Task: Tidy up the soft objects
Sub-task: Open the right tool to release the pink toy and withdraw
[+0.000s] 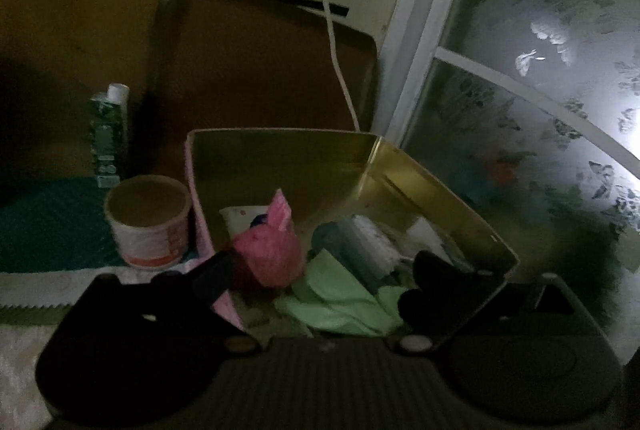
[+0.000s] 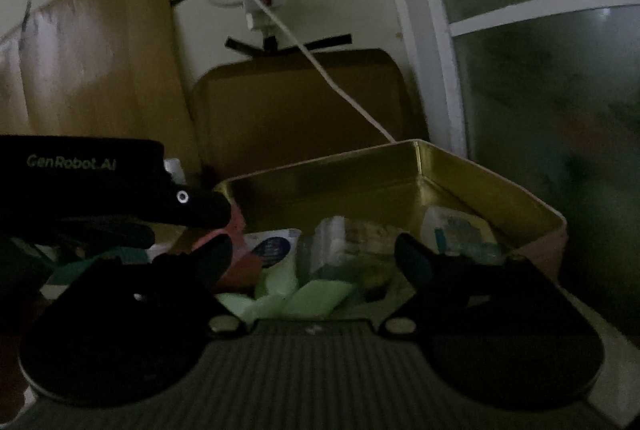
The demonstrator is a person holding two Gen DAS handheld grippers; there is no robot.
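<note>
**Both grippers wide open at tin box, nothing held**

Dim room. Paper cup and a bottle stand just left of the gold tin box; a brown board leans on the wall behind, white cable hanging down to the box's back rim. Frosted glass door at right.

Box contents hard to read in the dark: packets and a roll at the back, labels blurred.

Left gripper: jaws spread wide, empty; pink soft toy just inside its left finger, green cloth between the fingers, both in the box. Right gripper: jaws wide, empty, green cloth between and below, no contact.
</note>
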